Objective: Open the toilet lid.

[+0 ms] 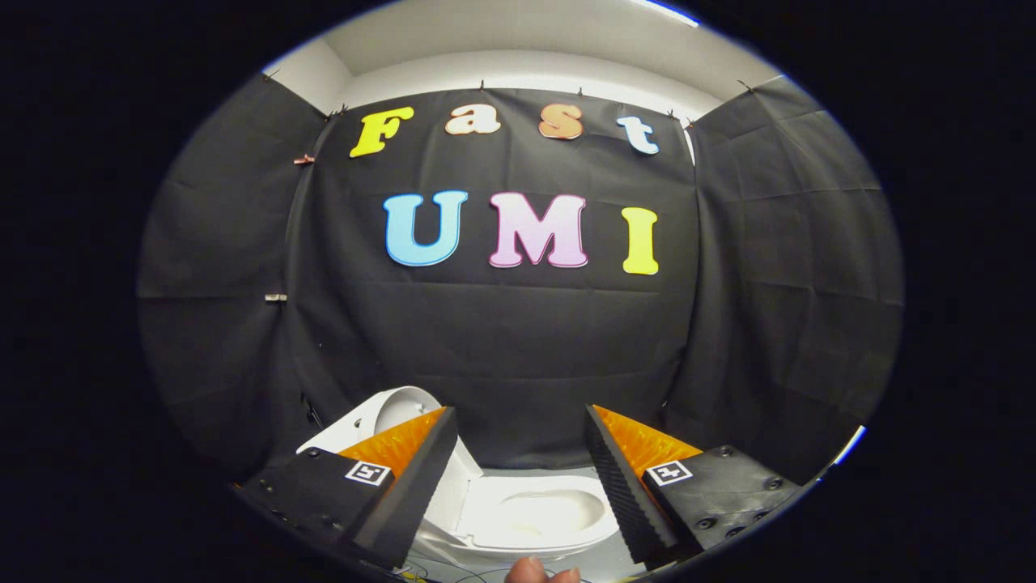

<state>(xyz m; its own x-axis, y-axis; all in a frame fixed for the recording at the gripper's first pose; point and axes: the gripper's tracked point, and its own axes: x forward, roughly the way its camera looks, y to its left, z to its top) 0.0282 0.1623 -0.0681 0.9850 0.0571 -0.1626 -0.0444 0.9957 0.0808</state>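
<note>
Fingers of gripper spread, toilet between, lid raised.

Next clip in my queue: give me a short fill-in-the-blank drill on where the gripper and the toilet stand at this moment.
1. The toilet lid stands ____, leaning back behind the left finger.
2. The gripper has its fingers spread ____, with nothing pressed between them.
3. Between the fingers shows the white ____ of the toilet.
4. Behind the toilet hangs a ____ cloth wall.

Missing words: raised; open; bowl; black
</note>
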